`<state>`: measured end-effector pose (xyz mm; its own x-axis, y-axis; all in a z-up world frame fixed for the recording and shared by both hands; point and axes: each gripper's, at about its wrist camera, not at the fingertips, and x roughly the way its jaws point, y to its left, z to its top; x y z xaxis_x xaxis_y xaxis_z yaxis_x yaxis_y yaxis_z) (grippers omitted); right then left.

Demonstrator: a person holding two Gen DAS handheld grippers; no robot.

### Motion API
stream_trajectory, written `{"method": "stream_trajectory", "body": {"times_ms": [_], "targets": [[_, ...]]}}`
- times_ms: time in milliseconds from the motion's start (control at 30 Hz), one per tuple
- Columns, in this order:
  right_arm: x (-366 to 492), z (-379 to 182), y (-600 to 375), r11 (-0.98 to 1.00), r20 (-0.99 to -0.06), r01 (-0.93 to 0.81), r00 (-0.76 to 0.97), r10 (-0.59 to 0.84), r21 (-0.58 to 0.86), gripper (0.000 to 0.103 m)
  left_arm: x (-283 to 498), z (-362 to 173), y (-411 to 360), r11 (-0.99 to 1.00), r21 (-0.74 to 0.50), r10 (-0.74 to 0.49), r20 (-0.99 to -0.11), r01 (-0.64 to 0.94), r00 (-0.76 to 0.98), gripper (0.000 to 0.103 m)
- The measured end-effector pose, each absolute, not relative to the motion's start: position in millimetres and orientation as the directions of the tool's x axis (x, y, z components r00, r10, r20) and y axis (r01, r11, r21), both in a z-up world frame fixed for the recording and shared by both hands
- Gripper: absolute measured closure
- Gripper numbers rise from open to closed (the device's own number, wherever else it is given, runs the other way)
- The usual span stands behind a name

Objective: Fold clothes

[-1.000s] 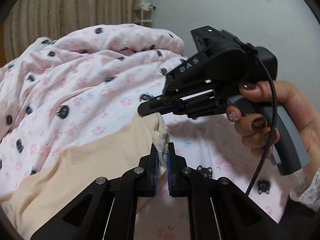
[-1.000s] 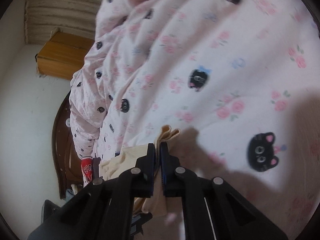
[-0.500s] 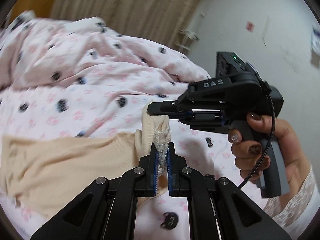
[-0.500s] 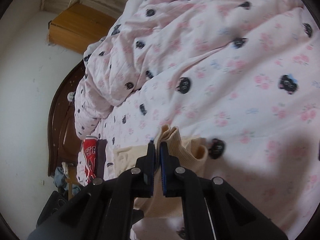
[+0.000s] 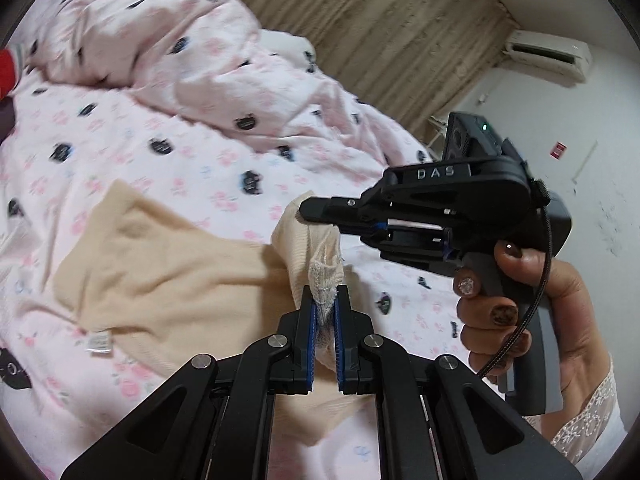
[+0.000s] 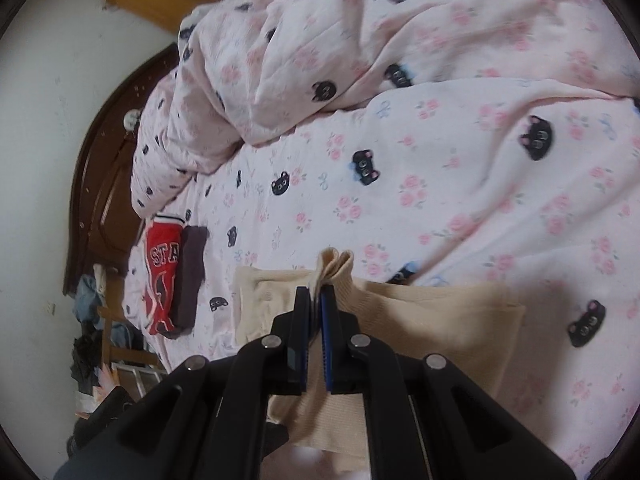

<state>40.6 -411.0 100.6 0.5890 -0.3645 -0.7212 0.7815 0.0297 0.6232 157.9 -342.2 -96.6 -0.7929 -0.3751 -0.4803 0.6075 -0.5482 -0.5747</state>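
Observation:
A cream ribbed garment [image 5: 160,276] lies spread on the pink cat-print bedsheet [image 5: 120,152]. My left gripper [image 5: 325,300] is shut on a bunched corner of its edge, which sticks up between the blue pads. The right gripper [image 5: 304,210], held by a hand [image 5: 520,320], pinches the same raised edge just beyond and to the right. In the right wrist view the right gripper [image 6: 316,292] is shut on a fold of the cream garment [image 6: 420,320], whose body spreads right and below the fingers.
A rumpled pink quilt [image 6: 360,40] is heaped at the far side of the bed. A folded red jersey [image 6: 162,276] and a dark folded garment [image 6: 191,276] lie near the dark wooden headboard [image 6: 100,184]. Curtain [image 5: 380,32] and air conditioner [image 5: 548,56] behind.
Both grippers have carried the pinched garment edge across the bed and rolled. More of the garment now lies spread flat on the sheet, and the folded red jersey has come fully into view.

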Motion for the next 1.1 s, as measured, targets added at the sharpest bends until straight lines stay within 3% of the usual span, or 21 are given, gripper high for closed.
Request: {"method": "stream_trajectory", "body": {"times_ms": [633, 767, 900, 1100], "targets": [[121, 59, -444, 0.058, -0.852, 0.879, 0.473, -0.222, 0.473, 0.097, 199, -141, -363, -0.382, -0.61, -0.381, -0.58, 0.694, -0.72, 0.097], [131, 56, -449, 0.061, -0.866, 0.886, 0.462, -0.194, 0.459, 0.091, 204, -147, -363, -0.348, -0.616, -0.388, -0.591, 0.706, -0.707, 0.096], [132, 67, -451, 0.076, -0.838, 0.862, 0.505, -0.206, 0.501, 0.068, 207, -148, -364, -0.331, -0.621, -0.395, -0.592, 0.71, -0.702, 0.095], [97, 101, -441, 0.085, -0.764, 0.814, 0.571, -0.3, 0.575, 0.067, 216, -145, -364, -0.305, -0.63, -0.413, -0.589, 0.715, -0.695, 0.091]]}}
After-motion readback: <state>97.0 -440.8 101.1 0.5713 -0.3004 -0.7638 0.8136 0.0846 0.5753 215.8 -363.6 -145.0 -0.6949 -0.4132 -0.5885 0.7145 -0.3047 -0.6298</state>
